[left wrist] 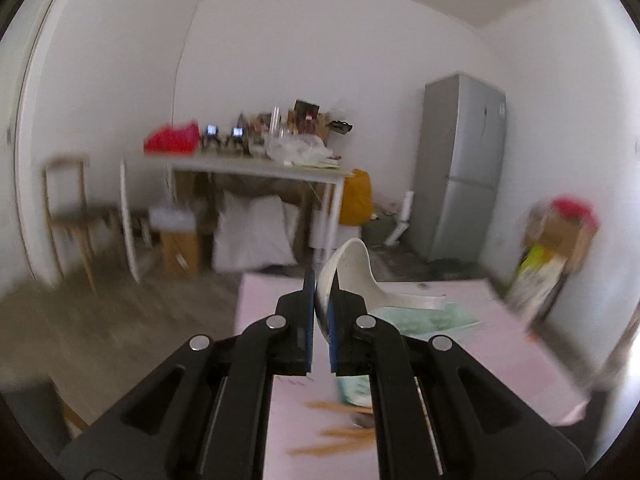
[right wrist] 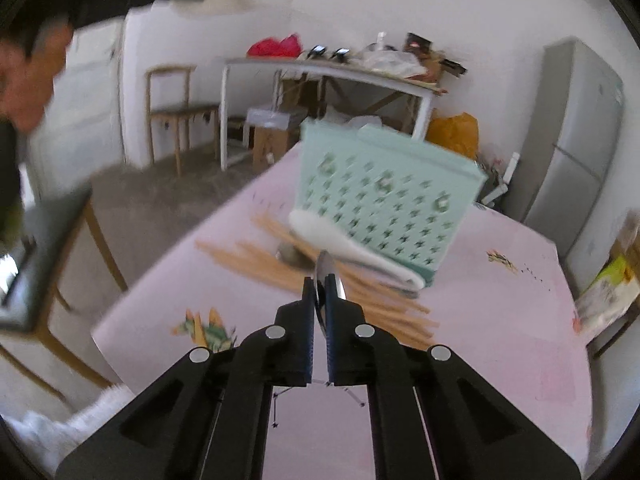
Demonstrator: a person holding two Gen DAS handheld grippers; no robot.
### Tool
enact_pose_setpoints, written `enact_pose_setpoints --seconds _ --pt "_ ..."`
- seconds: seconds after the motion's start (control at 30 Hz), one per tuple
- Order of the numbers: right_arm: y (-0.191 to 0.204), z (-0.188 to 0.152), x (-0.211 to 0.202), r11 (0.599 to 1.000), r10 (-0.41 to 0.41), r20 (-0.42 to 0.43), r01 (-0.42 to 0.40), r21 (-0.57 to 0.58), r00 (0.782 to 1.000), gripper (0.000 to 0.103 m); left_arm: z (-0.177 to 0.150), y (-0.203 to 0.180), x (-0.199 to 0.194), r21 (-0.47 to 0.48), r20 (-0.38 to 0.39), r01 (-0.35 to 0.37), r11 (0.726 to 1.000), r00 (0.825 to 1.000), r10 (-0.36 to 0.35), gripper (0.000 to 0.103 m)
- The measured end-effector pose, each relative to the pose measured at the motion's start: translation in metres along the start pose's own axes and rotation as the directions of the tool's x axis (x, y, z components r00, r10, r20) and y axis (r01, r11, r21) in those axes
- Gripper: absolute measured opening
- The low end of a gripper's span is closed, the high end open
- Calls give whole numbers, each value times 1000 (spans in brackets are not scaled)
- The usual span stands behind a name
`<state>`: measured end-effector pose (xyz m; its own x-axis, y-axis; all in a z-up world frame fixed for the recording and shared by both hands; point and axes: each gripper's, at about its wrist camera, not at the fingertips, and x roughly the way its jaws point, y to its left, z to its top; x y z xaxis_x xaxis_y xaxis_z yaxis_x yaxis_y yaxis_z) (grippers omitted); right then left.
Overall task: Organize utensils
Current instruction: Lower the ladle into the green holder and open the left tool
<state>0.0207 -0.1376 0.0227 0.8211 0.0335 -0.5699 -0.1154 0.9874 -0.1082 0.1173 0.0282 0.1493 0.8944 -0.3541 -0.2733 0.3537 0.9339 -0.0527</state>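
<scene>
My left gripper [left wrist: 322,292] is shut on a white ceramic spoon [left wrist: 356,272], held high above the pink table [left wrist: 500,344]; the spoon's handle sticks out to the right. Below it I see the top of a mint-green perforated basket [left wrist: 424,318] and blurred wooden chopsticks [left wrist: 340,436]. My right gripper [right wrist: 320,288] is shut on a metal spoon [right wrist: 326,268], its shiny end poking out past the tips. Ahead of it stands the green basket [right wrist: 384,196]. A second white spoon [right wrist: 352,252] lies against the basket's base across several chopsticks [right wrist: 256,260], beside another metal spoon [right wrist: 290,256].
A person's head [right wrist: 32,76] leans in at the left. A wooden chair [right wrist: 176,108], a cluttered white table [right wrist: 328,68] and a grey fridge [right wrist: 576,140] stand behind. A cardboard box [right wrist: 608,280] sits off the table's right edge. Printed patterns mark the tablecloth [right wrist: 500,320].
</scene>
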Motion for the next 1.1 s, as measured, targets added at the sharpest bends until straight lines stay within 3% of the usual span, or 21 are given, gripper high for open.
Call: enact_pose_setpoints --seconds 0.1,0.23,0.4,0.5,0.6,0.77,0.83,1.03,1.1 --pt "-27 11 -12 995 29 40 -33 97 999 4 7 -16 16 134 -8 -70 989 997 72 4" --pt "-50 17 -18 984 52 69 -63 167 996 4 6 -40 43 292 -33 -113 950 991 128 4" --pt "-69 15 -17 969 77 84 -94 227 994 4 -5 -71 75 464 -69 -137 875 979 190 4" --pt "-76 14 -18 962 86 98 -108 252 991 4 -13 -83 92 512 -124 -111 852 972 201 4" --pt "-81 13 -18 955 93 110 -120 271 989 4 -13 -88 103 493 -172 -70 867 969 176 5" --pt "-97 10 -25 946 94 124 -128 298 988 4 -12 -83 115 353 -241 5 935 967 86 12" --pt "-104 9 -27 941 94 124 -128 314 988 4 -10 -76 114 287 -242 19 958 969 53 29" --pt "-128 13 -35 916 115 149 -163 368 982 4 -9 -52 94 118 -192 17 993 981 6 52" --pt "-135 19 -40 908 125 172 -183 378 977 4 -10 -42 85 55 -186 23 998 983 -13 56"
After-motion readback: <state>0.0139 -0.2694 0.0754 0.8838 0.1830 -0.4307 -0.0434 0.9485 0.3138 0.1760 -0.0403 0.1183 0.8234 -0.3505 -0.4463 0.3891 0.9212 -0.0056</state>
